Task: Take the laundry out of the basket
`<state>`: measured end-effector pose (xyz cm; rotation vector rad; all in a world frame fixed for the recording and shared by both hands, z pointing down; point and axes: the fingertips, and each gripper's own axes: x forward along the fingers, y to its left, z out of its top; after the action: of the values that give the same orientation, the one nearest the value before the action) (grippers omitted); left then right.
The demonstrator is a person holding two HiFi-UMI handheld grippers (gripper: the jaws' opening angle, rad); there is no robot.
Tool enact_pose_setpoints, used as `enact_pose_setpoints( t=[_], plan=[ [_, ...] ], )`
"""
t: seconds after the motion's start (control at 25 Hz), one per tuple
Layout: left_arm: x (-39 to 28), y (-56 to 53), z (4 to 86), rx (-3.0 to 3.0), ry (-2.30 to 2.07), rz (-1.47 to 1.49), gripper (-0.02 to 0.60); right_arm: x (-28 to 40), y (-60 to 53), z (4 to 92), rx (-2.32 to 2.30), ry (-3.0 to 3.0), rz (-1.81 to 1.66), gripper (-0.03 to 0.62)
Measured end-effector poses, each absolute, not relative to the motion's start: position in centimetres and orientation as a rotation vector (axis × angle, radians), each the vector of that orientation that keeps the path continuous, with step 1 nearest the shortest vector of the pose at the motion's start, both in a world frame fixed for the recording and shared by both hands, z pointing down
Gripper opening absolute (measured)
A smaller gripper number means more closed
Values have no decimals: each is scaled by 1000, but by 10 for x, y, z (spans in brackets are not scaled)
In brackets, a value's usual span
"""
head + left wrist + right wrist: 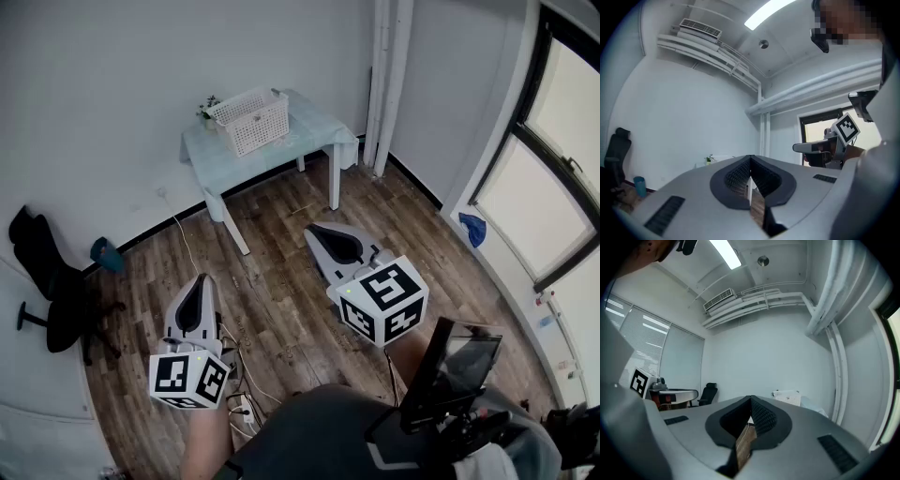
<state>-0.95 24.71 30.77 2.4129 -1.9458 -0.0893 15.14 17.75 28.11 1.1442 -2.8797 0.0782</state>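
Left gripper [200, 281] & right gripper [317, 231]: jaws were clenched, empty, carried low; basket [250, 120] sat well apart on counter [319, 127], prob. awaiting approach.

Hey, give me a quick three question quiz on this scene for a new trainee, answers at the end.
1. True or false: the left gripper grips the white basket.
2. What does the right gripper hold? A) a towel B) nothing C) the basket
3. Fill in: the black chair stands at the head view's ____ edge.
Key: 1 false, it stands on the table; 2 B, jaws together, empty; 3 left.
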Motion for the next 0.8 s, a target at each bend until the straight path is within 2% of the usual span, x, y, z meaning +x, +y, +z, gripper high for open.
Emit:
enact_pose_setpoints(
  t=[0.8],
  plan=[
    [-18, 254, 313, 2406, -1921, -89, 9, 130, 176, 281, 1135, -2869, 54, 18]
  ],
)
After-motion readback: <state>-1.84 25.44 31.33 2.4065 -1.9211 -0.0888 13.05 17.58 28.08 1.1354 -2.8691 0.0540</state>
